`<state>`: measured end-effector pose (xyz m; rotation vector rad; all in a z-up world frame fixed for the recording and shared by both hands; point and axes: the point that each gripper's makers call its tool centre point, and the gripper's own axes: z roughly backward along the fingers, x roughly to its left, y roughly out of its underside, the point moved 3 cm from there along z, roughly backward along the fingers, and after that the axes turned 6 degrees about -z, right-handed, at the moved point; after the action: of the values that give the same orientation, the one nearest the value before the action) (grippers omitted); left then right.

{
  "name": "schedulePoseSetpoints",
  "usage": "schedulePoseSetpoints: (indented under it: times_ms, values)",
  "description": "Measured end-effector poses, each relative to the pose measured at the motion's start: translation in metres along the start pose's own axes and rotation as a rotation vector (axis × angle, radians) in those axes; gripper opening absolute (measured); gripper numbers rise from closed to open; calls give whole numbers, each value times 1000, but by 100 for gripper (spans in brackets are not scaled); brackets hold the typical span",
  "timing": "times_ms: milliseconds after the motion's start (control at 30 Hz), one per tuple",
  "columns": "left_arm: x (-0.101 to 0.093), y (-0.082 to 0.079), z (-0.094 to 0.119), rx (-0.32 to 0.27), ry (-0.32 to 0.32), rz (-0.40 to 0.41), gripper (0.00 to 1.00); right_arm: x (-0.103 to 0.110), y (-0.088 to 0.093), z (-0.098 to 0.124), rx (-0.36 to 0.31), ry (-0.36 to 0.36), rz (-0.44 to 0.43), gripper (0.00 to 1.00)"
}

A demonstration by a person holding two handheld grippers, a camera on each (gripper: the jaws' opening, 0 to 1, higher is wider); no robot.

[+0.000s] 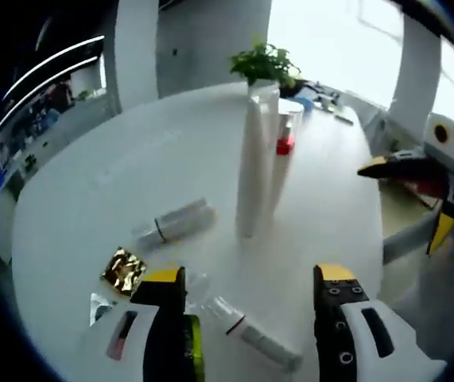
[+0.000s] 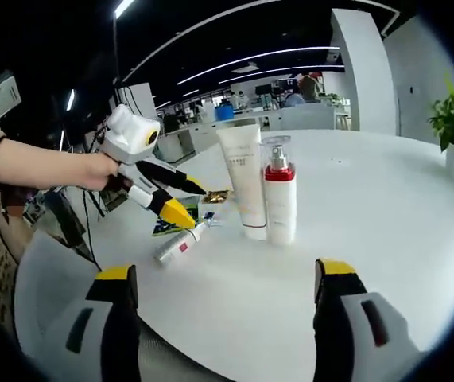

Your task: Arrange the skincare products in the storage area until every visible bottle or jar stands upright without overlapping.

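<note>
We're looking across the white table [image 1: 171,151] from opposite sides, both views sharing the upright tube [image 2: 241,179].

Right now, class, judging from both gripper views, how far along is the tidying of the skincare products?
Done: the tall white tube and the red-collared spray bottle stand upright side by side.

In hand: nothing; the left gripper and right gripper are both open, the left hovering over a lying tube.

Left: that tube and another lying tube must still be stood up.
</note>
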<state>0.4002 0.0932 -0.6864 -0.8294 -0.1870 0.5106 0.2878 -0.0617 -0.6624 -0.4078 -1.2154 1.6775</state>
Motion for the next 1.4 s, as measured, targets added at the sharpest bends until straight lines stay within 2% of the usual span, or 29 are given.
schedulePoseSetpoints:
  times_ms: [100, 400, 567, 867, 1033, 1133, 1400]
  values:
    - [2, 12, 12, 3, -41, 34, 70, 1, 1, 0, 8, 1, 11, 92]
    - [-13, 49, 56, -1, -114, 149, 79, 3, 0, 0, 7, -5, 28, 92]
    - [-20, 60, 73, -17, -148, 205, 84, 4, 0, 0, 9, -9, 34, 91]
    - [-32, 74, 95, -36, -204, 256, 87, 4, 2, 0, 14, -11, 38, 90]
    - [-32, 81, 109, -57, -252, 277, 88, 4, 3, 1, 13, -9, 36, 90]
    - [-33, 91, 117, -47, -278, 282, 89, 4, 3, 1, 13, -9, 36, 90]
    - [-34, 106, 133, -54, -307, 319, 88, 4, 4, 1, 15, -7, 34, 89]
